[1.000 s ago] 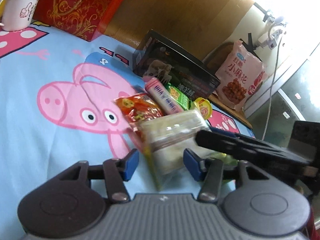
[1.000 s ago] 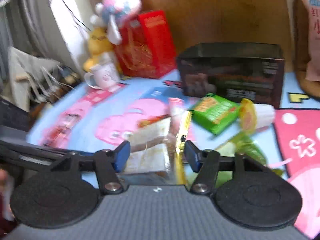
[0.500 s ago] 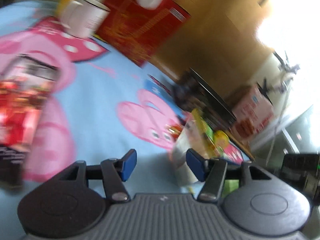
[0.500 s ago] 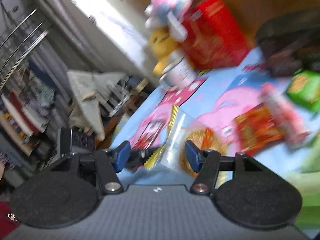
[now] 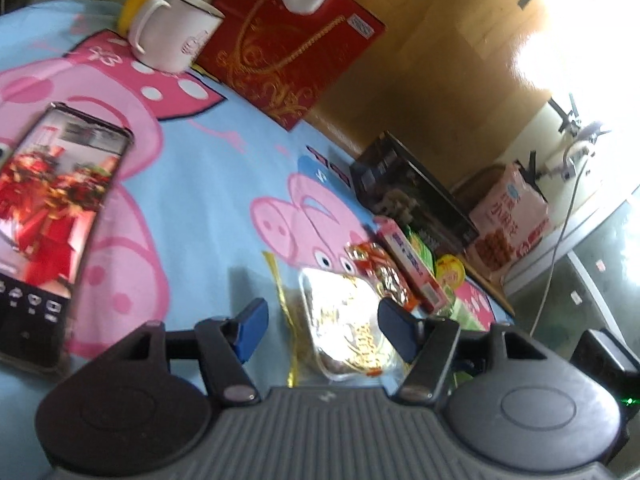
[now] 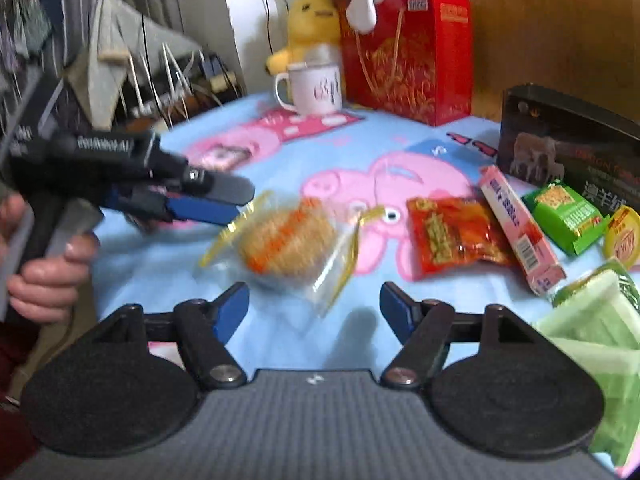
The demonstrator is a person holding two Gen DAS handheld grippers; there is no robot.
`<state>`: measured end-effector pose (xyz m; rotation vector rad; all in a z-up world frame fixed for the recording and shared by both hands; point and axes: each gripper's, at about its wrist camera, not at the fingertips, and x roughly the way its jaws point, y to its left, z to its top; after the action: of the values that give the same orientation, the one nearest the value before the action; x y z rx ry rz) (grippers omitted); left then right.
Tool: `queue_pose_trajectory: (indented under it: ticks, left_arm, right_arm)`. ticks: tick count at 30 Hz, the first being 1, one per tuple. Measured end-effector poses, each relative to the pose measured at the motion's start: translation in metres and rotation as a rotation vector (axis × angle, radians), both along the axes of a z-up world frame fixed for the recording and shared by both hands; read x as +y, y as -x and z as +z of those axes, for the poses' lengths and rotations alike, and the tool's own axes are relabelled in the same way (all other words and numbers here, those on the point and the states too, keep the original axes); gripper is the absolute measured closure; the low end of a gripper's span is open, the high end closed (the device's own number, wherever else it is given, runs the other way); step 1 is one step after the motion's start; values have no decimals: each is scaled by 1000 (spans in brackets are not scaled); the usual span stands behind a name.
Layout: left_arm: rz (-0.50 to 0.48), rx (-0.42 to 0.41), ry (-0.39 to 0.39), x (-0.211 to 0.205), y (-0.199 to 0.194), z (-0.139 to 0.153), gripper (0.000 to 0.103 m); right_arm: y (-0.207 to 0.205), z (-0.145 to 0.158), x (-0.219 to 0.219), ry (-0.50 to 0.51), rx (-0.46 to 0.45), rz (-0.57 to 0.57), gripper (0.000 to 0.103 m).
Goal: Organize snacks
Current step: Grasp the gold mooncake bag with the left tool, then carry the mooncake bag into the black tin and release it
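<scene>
I am letting go of the clear-wrapped round cake (image 6: 288, 240), which lies on the tabletop left of the red snack packet (image 6: 452, 232). Both sets of my fingers, left (image 5: 318, 330) and right (image 6: 314, 306), are opening, holding nothing. Next, I'd judge, I reach for another snack.

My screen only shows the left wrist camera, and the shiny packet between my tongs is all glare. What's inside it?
Observer: The right wrist view shows a round, orange-and-yellow noodle-like cake inside the clear gold-edged packet.
Operator: Are the other tongs grabbing it?
Observer: No. The right tongs are opening, with their pads off the packet, which lies on the blue cartoon-pig cloth.
Operator: What's beside those tongs?
Observer: Pale green wrapped snack packs, low on the right of that view.
</scene>
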<state>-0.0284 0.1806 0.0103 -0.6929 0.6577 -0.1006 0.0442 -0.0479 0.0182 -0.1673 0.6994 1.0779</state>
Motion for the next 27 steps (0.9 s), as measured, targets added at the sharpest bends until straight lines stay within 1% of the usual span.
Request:
queue_pose_trajectory:
  ticks: [2,4,5,6,7,8,10,12,14,16,17,19,23,27]
  left_arm:
    - [-15,11,-5,-4,-2,-2,41]
    - [-32,36,-23,-10,-5,-5,46]
    - [-34,37,-35,-12,-6,-6,52]
    - [-36,41,-48,-14,-6,-6,56]
    - [-33,47,-63,-17,-7,-5,57]
    - [-38,49,-72,-20,-8,-4,57]
    - [-54,51,-89,-28,-9,-2,57]
    - [-89,53,-88,-38,-14,-2,57]
    - [-136,50,-80,-51,-20,-2,57]
    - [-192,49,-84,-68,-27,-2,57]
    - [-222,50,-90,-78,-32,-3,57]
    - [-280,51,-109,-100,-41,-4,57]
    - [-385,39,-172,-148,-56,-1,56]
    - [-449,27,-221,-177,-66,5,56]
  right_arm:
    - [-2,-4,9,17,-22,6,29]
    - [-6,-8,11,15,-28,21,29]
    - [-7,-9,15,11,-32,28,29]
    - [-8,-11,18,6,-45,34,31]
    - [-6,-10,7,4,-53,38,39]
    - [-5,-9,8,5,-61,40,40]
    - [-4,-8,3,6,-65,41,47]
    - [-3,-8,-7,10,-72,29,49]
    - [1,-7,-23,14,-92,6,50]
    - [6,-6,-39,18,-103,-23,55]
    - [7,-7,-49,22,-102,-45,55]
    - [8,-10,-70,27,-90,-96,55]
    - [9,-13,-109,31,-86,-191,57]
    - [8,-15,-135,20,-74,-268,58]
